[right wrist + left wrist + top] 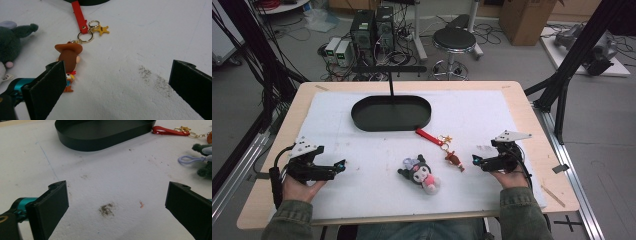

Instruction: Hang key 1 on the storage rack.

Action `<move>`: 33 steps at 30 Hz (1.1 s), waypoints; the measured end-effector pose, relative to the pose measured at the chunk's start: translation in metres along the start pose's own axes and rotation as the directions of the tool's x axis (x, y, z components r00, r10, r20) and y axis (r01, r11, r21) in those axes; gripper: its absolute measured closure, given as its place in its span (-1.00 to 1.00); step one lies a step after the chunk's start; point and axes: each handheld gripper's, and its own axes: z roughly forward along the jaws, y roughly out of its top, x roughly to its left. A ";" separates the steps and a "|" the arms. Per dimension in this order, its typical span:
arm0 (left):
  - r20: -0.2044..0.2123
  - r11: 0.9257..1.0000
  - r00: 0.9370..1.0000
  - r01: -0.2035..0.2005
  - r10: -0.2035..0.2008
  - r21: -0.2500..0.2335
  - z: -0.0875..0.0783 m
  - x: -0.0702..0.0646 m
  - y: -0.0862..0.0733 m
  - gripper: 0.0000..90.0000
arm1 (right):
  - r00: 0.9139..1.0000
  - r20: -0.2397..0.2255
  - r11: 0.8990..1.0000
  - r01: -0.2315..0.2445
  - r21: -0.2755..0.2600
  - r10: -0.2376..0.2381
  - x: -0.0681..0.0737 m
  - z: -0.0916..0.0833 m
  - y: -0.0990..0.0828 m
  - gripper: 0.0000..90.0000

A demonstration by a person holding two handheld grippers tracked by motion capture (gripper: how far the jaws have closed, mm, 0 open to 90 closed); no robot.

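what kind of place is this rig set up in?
Likely a robotics lab: a foam-covered table inside a black frame, computer towers with loose cabling on the floor, and a stool.

You are looking at one black oval metal tray [391,113] sitting on the white foam-covered tabletop [362,185]. You are seeing one dark grey and pink plush doll [422,172] with a single lilac loop on its head. You are also seeing one brown cowboy figure keychain [454,159], carrying one red strap [429,136] and one gold star charm [446,138]. You are holding two black claws, one left claw [343,164] and one right claw [474,159], each showing two flat black jaws standing wide apart.
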 end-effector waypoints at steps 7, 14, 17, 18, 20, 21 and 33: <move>-0.007 1.000 1.000 0.008 -0.008 -0.006 -0.001 0.002 -0.001 -0.89 | 1.000 -0.011 1.000 0.000 0.021 0.000 0.002 0.003 0.001 -0.98; -0.005 1.000 1.000 0.004 -0.004 0.000 -0.001 0.002 -0.002 -0.89 | 0.999 -0.006 0.999 0.032 0.027 -0.032 0.006 0.005 0.009 -0.98; 0.000 1.000 1.000 0.004 -0.004 -0.006 -0.001 0.002 -0.001 -0.89 | 0.999 -0.005 0.999 0.037 0.030 -0.037 0.007 0.006 0.012 -0.98; -0.001 1.000 1.000 0.002 -0.002 -0.008 -0.001 0.002 -0.001 -0.89 | 0.999 -0.007 0.998 0.045 0.032 -0.045 0.007 0.006 0.017 -0.98; -0.002 1.000 1.000 0.003 -0.003 -0.006 -0.001 0.002 -0.001 -0.89 | 0.999 -0.008 0.999 0.043 0.033 -0.043 0.008 0.007 0.018 -0.98; -0.002 1.000 1.000 0.008 -0.008 -0.007 -0.001 0.002 -0.001 -0.89 | 0.999 -0.011 0.998 0.054 0.034 -0.053 0.008 0.008 0.023 -0.98; -0.001 1.000 1.000 0.009 -0.009 -0.004 -0.002 0.003 -0.002 -0.89 | 0.996 -0.022 0.994 0.086 0.062 -0.085 0.014 0.020 0.045 -0.98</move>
